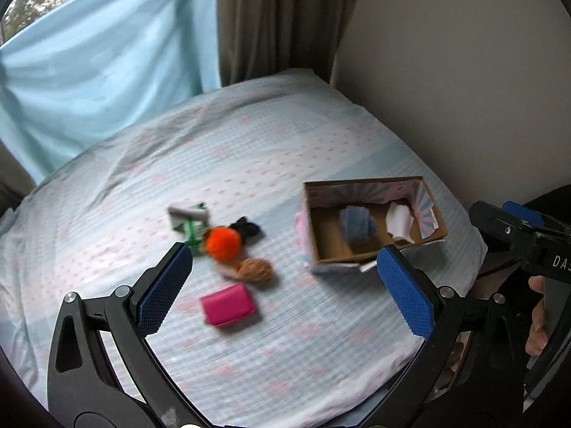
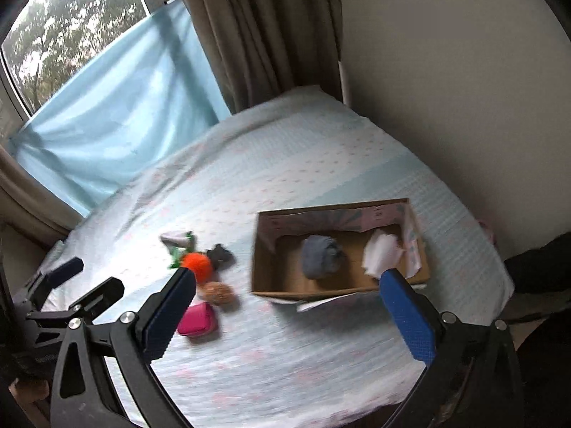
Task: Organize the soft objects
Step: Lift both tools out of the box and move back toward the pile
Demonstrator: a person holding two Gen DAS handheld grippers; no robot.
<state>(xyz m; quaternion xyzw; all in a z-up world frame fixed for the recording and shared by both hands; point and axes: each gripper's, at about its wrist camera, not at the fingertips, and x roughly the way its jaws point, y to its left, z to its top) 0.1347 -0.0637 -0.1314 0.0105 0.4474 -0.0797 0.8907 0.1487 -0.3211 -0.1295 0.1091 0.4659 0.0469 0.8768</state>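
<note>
Left wrist view has the left gripper (image 1: 282, 285) nearest, its blue-padded jaws spread wide over the bed with nothing between them; the right gripper (image 2: 287, 303) stands equally wide and empty in its own view. Both hang above the near edge of the bed (image 1: 321, 149), covered in a pale blue sheet with small pink marks. Closest on the sheet lies a bright pink rectangular pouch (image 1: 228, 305), then a tan fuzzy lump (image 1: 255, 269) just beyond it, an orange fluffy pompom (image 1: 223, 242) touching that, a small black soft piece (image 1: 246, 230) beside the pompom, and farthest a green and white item (image 1: 189, 219), too blurred to identify. Toward the right edge sits an open cardboard box (image 1: 371, 253) holding a grey-blue rolled cloth (image 2: 321, 255) and a crumpled white cloth (image 2: 382, 253). Behind the far edge hang a light blue sheet (image 1: 107, 71) and a brown curtain (image 1: 278, 18).
</note>
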